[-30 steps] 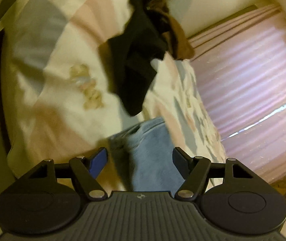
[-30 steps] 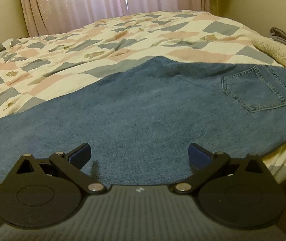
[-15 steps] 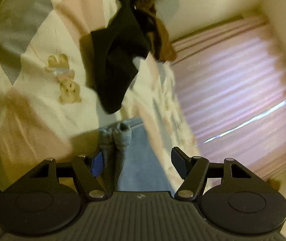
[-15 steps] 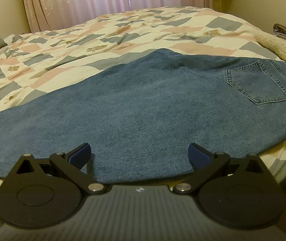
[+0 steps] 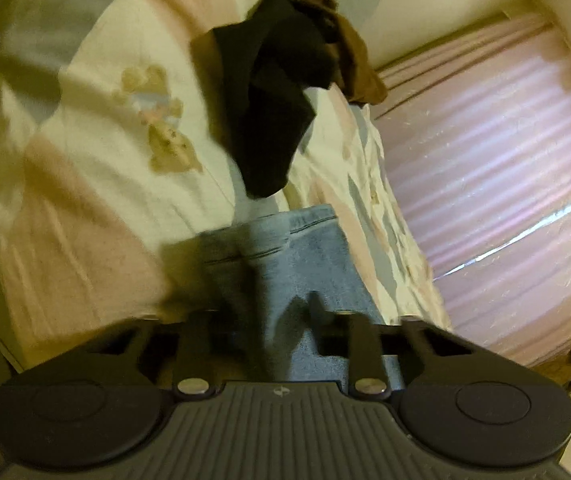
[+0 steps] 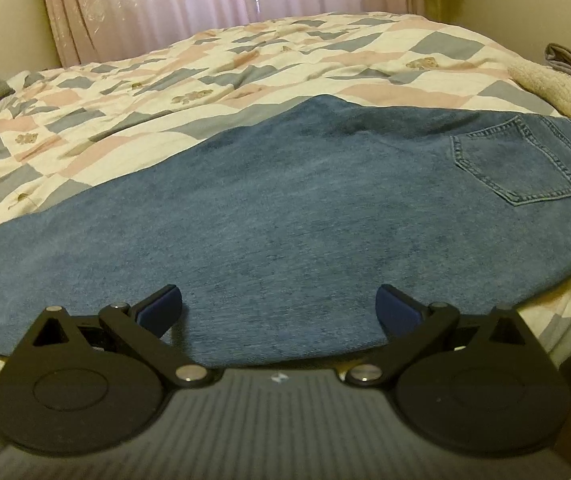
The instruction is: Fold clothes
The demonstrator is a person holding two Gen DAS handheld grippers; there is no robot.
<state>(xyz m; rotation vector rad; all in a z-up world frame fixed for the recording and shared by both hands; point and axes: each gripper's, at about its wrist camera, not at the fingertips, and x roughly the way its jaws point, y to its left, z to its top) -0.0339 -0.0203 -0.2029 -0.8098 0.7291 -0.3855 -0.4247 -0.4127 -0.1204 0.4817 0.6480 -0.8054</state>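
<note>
Left gripper (image 5: pixel 281 316): jaws closing, a second ago wide, now pinching jeans hem (image 5: pixel 269 236) at bed edge (image 5: pixel 65 272).
Right gripper (image 6: pixel 279 308): open, empty, over jeans (image 6: pixel 285 208).
Implication: fold lift likely next.

Ahead of my right gripper (image 6: pixel 279 306) the jeans (image 6: pixel 285 216) lie flat and the quilt (image 6: pixel 245 60) beyond stays open up to the curtain (image 6: pixel 165 0). Past my left gripper (image 5: pixel 273 312), a black garment (image 5: pixel 269 92) and brown cloth (image 5: pixel 359 60) block the way.
</note>
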